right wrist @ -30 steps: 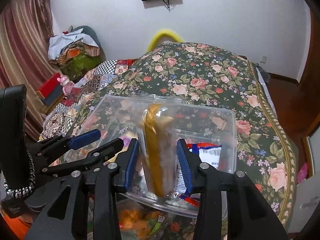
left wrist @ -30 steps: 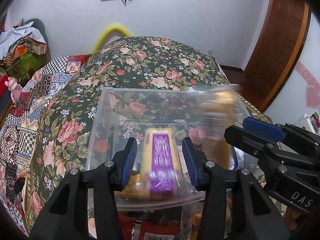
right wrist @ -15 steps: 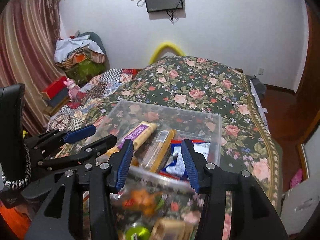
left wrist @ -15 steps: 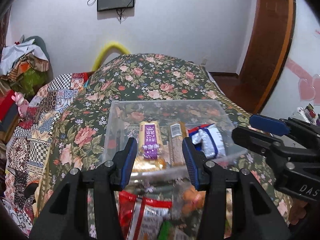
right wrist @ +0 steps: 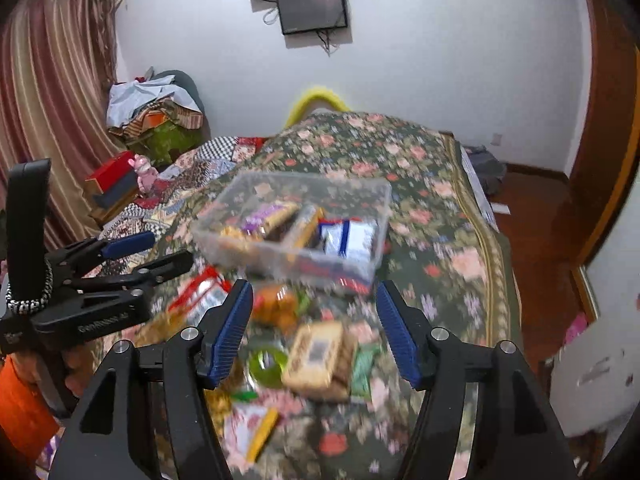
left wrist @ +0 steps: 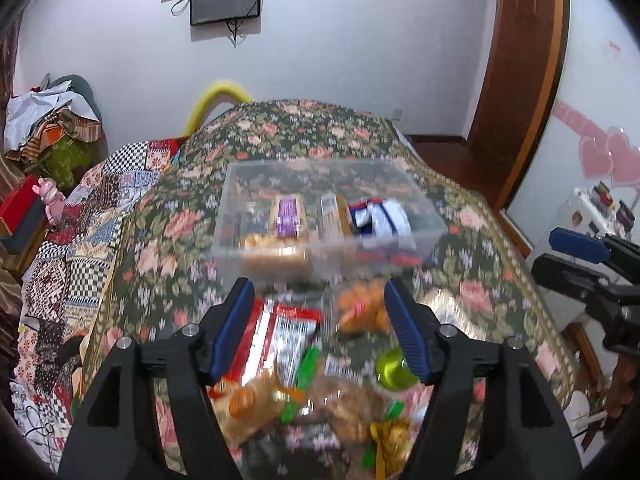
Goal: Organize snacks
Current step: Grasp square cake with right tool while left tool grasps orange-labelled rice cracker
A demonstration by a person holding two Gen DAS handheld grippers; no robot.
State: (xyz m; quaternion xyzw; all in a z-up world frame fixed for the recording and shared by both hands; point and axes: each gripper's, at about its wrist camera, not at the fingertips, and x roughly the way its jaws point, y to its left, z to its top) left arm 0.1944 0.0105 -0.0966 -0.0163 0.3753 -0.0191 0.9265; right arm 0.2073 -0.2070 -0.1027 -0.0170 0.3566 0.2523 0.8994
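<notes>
Bin (left wrist: 430, 236) broadside, 3 snacks (left wrist: 287, 219) lengthwise inside.

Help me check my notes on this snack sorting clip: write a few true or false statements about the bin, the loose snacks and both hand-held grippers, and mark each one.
1. The clear bin holds a purple-labelled bar. True.
2. The left hand-held gripper is clamped on a snack. False: its jaws, just opened, stand apart with nothing between them.
3. Loose snacks lie on the floral bedspread in front of the bin. True.
4. The right hand-held gripper holds the bin. False: it is open, empty.
5. The bin is empty. False: several packets lie inside.
</notes>
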